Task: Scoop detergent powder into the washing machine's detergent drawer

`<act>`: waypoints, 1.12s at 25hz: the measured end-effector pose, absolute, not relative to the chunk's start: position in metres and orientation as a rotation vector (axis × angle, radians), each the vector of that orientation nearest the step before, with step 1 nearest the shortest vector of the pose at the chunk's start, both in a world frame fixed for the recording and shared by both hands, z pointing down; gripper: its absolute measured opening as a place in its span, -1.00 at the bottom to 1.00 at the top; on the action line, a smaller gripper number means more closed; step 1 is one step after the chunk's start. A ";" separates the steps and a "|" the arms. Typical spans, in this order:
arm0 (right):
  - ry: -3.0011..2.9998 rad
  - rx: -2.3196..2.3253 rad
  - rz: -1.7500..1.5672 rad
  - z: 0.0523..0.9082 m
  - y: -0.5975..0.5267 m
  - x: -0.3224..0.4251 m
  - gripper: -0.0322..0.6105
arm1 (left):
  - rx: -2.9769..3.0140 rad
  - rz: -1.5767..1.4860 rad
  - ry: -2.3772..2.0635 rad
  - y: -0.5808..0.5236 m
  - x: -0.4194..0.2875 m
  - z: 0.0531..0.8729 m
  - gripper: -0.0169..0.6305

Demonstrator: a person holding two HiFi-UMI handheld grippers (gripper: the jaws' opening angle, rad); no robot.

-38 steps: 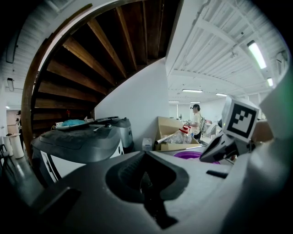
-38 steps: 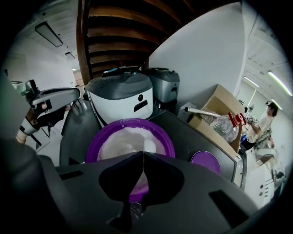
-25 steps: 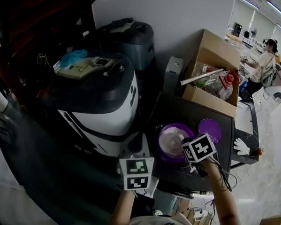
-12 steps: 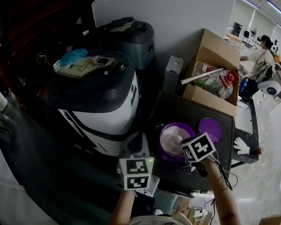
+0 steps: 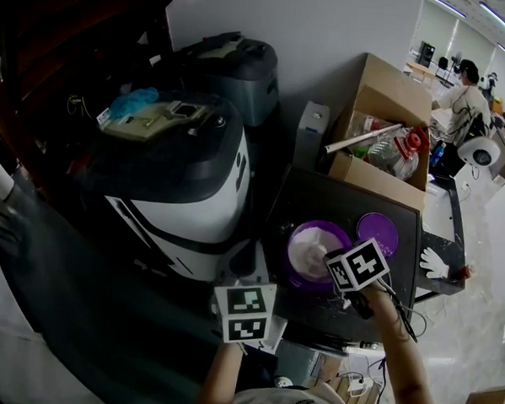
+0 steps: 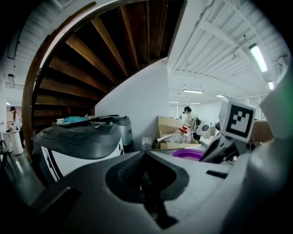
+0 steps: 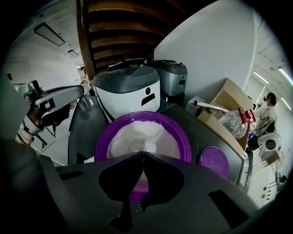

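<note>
Your purple bowl (image 7: 176, 132) beside the washing machine (image 5: 182, 181) holds white detergent powder (image 7: 128, 137). Your right gripper (image 7: 143, 153) is clamped on a white scoop (image 7: 149, 145) dipped in it. The left gripper (image 6: 144, 151) is closed and empty. Neither gripper has moved.
</note>
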State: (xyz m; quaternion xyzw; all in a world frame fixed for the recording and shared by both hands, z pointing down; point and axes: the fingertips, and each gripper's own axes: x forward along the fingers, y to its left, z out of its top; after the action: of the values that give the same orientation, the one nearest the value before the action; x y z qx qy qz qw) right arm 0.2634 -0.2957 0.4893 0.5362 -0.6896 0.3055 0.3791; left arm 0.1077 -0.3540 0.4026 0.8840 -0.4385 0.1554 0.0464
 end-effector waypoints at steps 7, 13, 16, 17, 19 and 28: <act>-1.792 1.402 0.813 0.485 -0.296 0.265 -0.84 | 2.687 0.476 -1.344 -0.354 0.104 0.404 -0.94; -1.851 1.425 0.894 0.480 -0.296 0.263 -0.84 | 2.682 0.469 -1.351 -0.354 0.102 0.403 -0.94; -1.894 1.443 0.950 0.479 -0.295 0.262 -0.84 | 2.685 0.465 -1.354 -0.354 0.102 0.402 -0.94; -1.909 1.447 0.971 0.478 -0.294 0.262 -0.84 | 2.686 0.464 -1.354 -0.353 0.102 0.401 -0.94; -1.936 1.459 1.013 0.477 -0.293 0.261 -0.84 | 2.689 0.465 -1.354 -0.353 0.103 0.401 -0.94; -2.105 1.556 1.304 0.466 -0.289 0.252 -0.84 | 2.697 0.461 -1.347 -0.349 0.105 0.397 -0.94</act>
State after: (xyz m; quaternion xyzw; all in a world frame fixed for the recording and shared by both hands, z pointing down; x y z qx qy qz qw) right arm 0.2525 -0.2893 0.4656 0.5289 -0.7155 0.4433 0.1081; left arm 0.1048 -0.3489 0.3973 0.8834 -0.4413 0.1510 0.0459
